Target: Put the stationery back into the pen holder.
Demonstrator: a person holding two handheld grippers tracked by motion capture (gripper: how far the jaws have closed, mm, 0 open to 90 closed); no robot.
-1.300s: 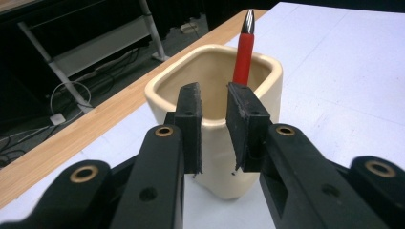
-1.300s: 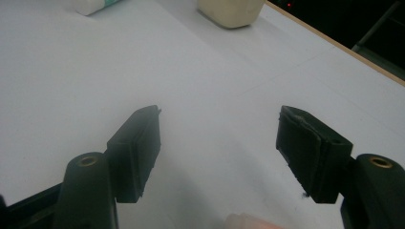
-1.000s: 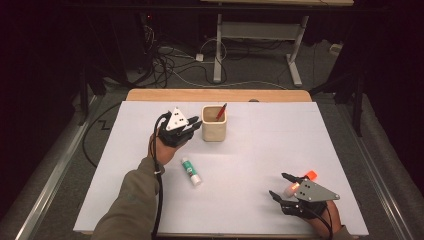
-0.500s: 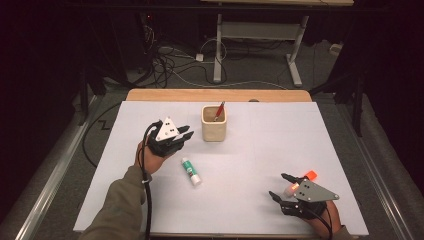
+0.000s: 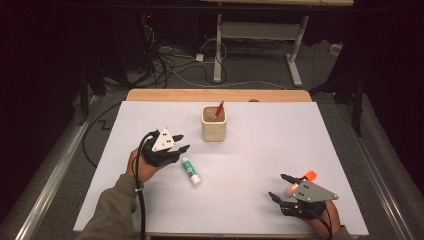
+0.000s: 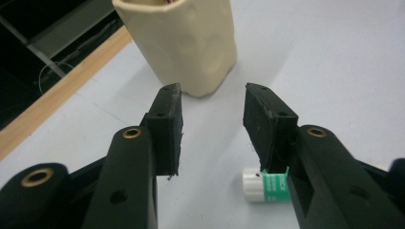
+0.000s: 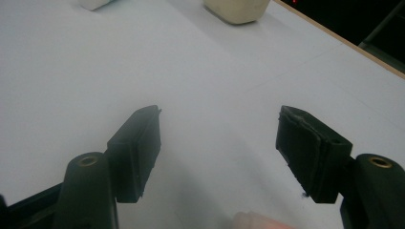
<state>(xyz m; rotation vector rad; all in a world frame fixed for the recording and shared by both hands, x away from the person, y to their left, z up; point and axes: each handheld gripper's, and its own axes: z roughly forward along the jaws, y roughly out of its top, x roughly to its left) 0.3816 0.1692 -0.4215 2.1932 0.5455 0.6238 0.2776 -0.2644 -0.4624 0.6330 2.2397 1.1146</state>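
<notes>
A cream cup [image 5: 214, 125] with a red pen [image 5: 218, 111] in it stands at the middle back of the white sheet. A white-and-green glue stick [image 5: 191, 170] lies flat in front of it. My left gripper [image 5: 183, 142] hovers just left of the glue stick, pointing toward the cup. Its jaws have just been opening, with nothing between them. In the left gripper view the cup [image 6: 186, 43] rises ahead of the left gripper [image 6: 212, 90], and the glue stick [image 6: 265, 186] lies under the right-hand jaw. My right gripper [image 5: 277, 186] rests open near the front right, over an orange-tipped marker [image 5: 309, 176].
The white sheet [image 5: 260, 150] covers a wooden table whose bare back edge [image 5: 220, 95] shows behind the cup. Beyond the table are floor cables and a desk frame [image 5: 255, 35]. In the right gripper view the right gripper [image 7: 219, 112] faces bare sheet, with the cup [image 7: 236, 9] far ahead.
My left hand has drawn back from beside the cup toward the person and slightly left, and its jaws have opened. The right hand, cup, pen and glue stick have not moved.
</notes>
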